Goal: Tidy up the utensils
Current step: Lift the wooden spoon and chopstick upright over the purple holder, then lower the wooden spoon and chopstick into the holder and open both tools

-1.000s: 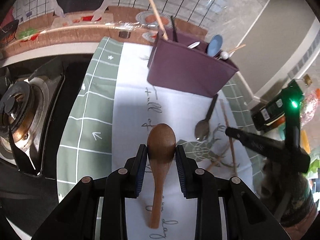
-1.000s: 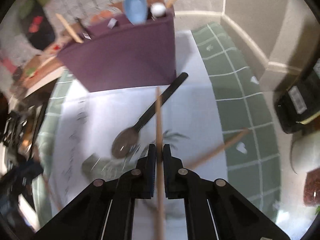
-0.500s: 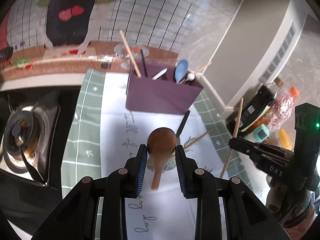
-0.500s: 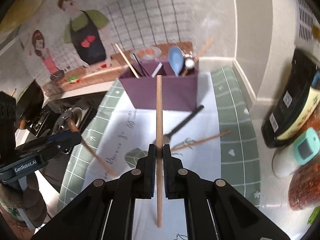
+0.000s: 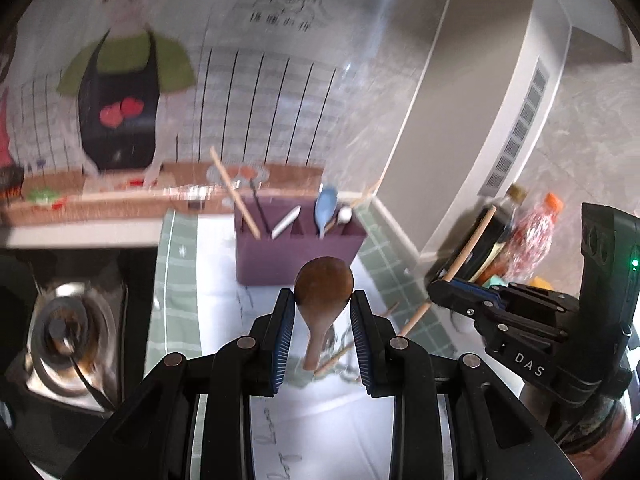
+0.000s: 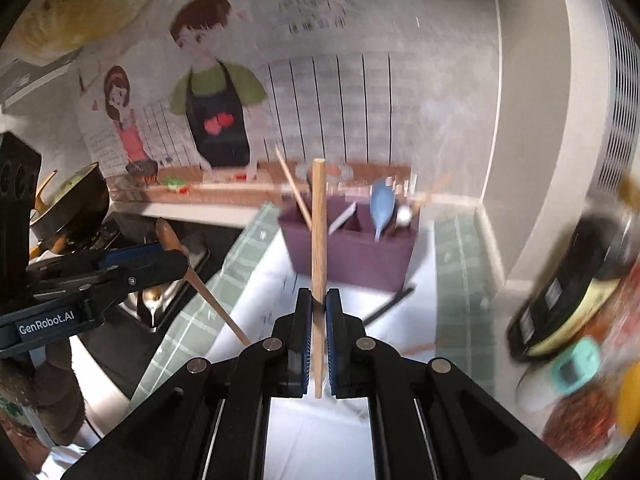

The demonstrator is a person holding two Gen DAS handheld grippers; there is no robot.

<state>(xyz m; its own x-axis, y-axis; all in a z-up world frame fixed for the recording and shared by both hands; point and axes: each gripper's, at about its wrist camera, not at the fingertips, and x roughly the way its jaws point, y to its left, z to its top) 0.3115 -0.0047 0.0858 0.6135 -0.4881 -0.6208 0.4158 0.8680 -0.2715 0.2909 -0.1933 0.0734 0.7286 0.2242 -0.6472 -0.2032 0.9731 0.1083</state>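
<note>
My left gripper (image 5: 323, 300) is shut on a brown wooden spoon (image 5: 323, 292), bowl up, held above the white mat. My right gripper (image 6: 318, 304) is shut on a wooden chopstick (image 6: 318, 240), held upright. Each gripper shows in the other view: the right one (image 5: 444, 284) with its chopstick (image 5: 468, 248), the left one (image 6: 176, 256) with the spoon (image 6: 200, 280). The purple utensil holder (image 5: 296, 256) stands ahead (image 6: 352, 256) with a chopstick, a blue spoon (image 5: 325, 208) and other utensils in it. A black-handled spoon (image 6: 386, 306) and another chopstick (image 5: 412, 316) lie on the mat.
A gas stove (image 5: 64, 332) is at the left. Bottles and jars (image 5: 532, 236) stand at the right by the wall, also blurred in the right wrist view (image 6: 572, 288). A pan (image 6: 72, 200) sits on the stove. A white and green mat (image 5: 192, 280) covers the counter.
Both grippers have risen and tilted up, lifting the wooden spoon and the chopstick off the mat. The holder now looks farther and lower in both views.
</note>
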